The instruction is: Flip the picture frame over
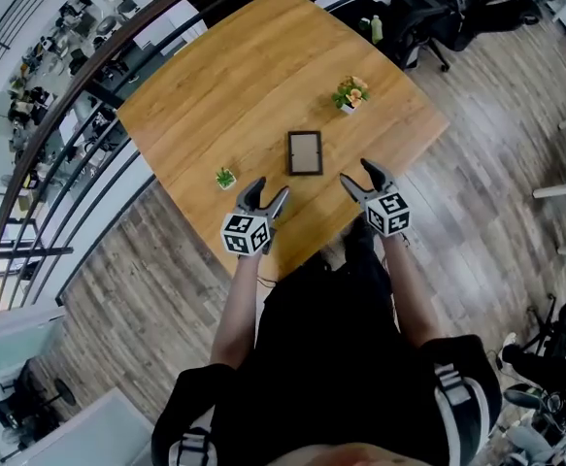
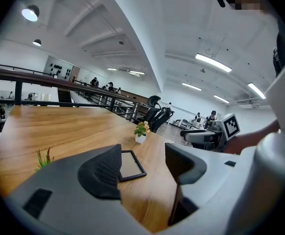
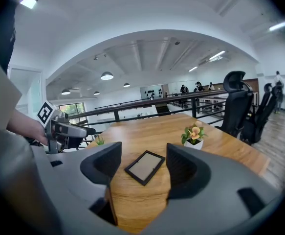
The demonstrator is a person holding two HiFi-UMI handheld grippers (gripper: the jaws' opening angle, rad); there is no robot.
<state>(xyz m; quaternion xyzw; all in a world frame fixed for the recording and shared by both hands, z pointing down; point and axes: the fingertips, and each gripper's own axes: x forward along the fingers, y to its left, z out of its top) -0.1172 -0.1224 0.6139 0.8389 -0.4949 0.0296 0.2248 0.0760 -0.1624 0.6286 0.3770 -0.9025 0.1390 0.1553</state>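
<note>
Lying flat on the wood-grain desk point(image 1: 244, 76), the picture frame point(image 1: 305, 152) sits just ahead of & btwn both grippers, long axis running away from the person. Left gripper point(image 1: 268, 190) and right gripper point(image 1: 357, 173) flank its near short edge, approx equally near, neither touching. Left fingers point(image 2: 103, 173) and right fingers point(image 3: 184, 168) are released, nothing btwn them; pads dark, ribbed. Frame is rectangular w/ a thin dark rim and tan panel, low profile, so prob little edge to catch. Small green plant point(image 1: 225, 178) stands near the left gripper.
</note>
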